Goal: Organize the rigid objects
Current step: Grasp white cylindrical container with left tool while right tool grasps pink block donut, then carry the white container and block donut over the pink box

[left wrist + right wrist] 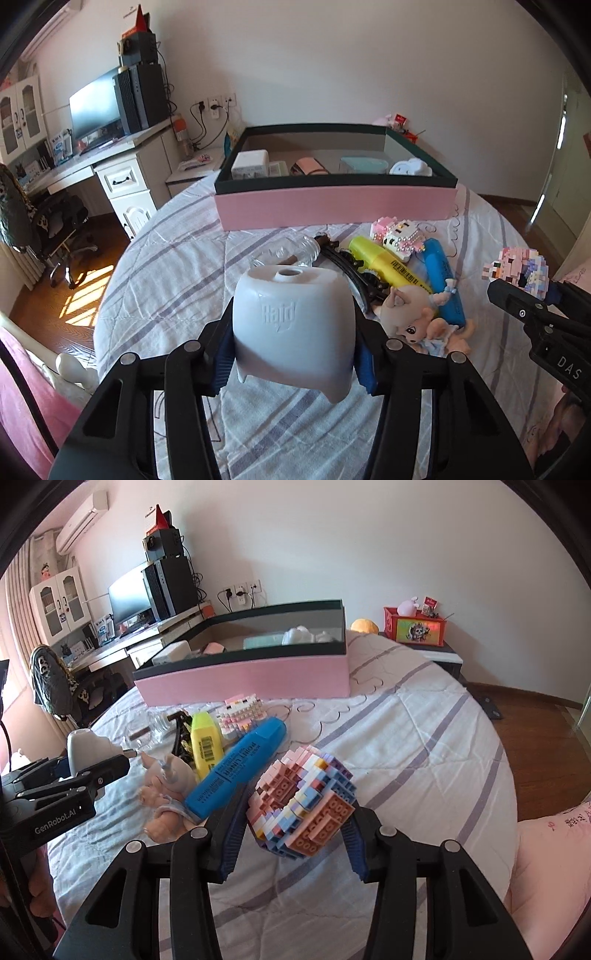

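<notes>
**Both tongs loaded above the bedspread**

Gripping a white Raid plug-in unit (291, 328) in the left gripper (293, 354), blue pads (223, 363) pressing on both its flanks, hole end facing away toward the box, unit lifted clear of the striped bedspread (177, 288). Clamping a pastel brick-built figure (301, 801) in the right gripper (295, 834), likewise raised off the cover. Lying in a loose heap between the tongs and the box: a yellow highlighter (388, 264), a blue highlighter (443, 284), a small pink doll (417, 321), a black hair clip (351, 269), a clear bottle (299, 251) and a second brick figure (397, 234). Sitting beyond the heap, a pink-sided, dark-rimmed box (332, 206), already holding several small items along its near wall.
</notes>
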